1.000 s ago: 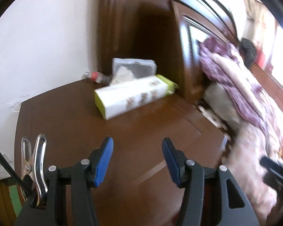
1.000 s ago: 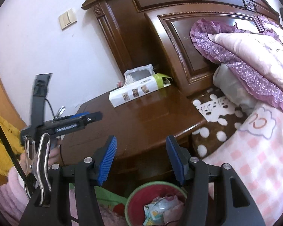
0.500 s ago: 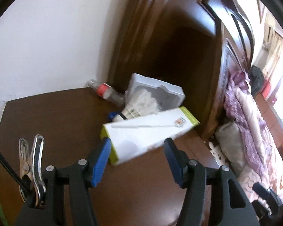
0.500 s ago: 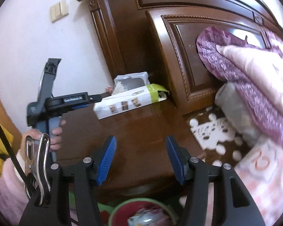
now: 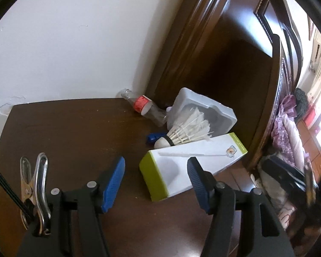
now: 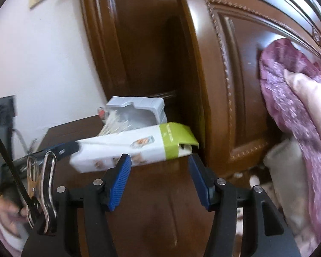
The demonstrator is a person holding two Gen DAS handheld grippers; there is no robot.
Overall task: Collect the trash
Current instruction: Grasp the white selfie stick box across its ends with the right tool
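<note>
Left tool [image 5: 156, 172] over dark wooden worktop [image 5: 64, 132], jaws opening, nothing pressed between blue pads; near end of white-and-green carton [image 5: 192, 162] lying just ahead at 1 o'clock, not touched. Shuttlecock [image 5: 188, 131] resting against carton's far side, grey moulded tray [image 5: 207, 111] behind it, small clear bottle with red label [image 5: 146, 108] at 12 o'clock by wall corner. Right tool [image 6: 159, 169] spread apart and empty, carton's green flap end [image 6: 175, 141] just beyond fingertips at 12 o'clock. Headboard [image 6: 224, 85] and purple bedding [image 6: 289, 98] at 2 o'clock.
</note>
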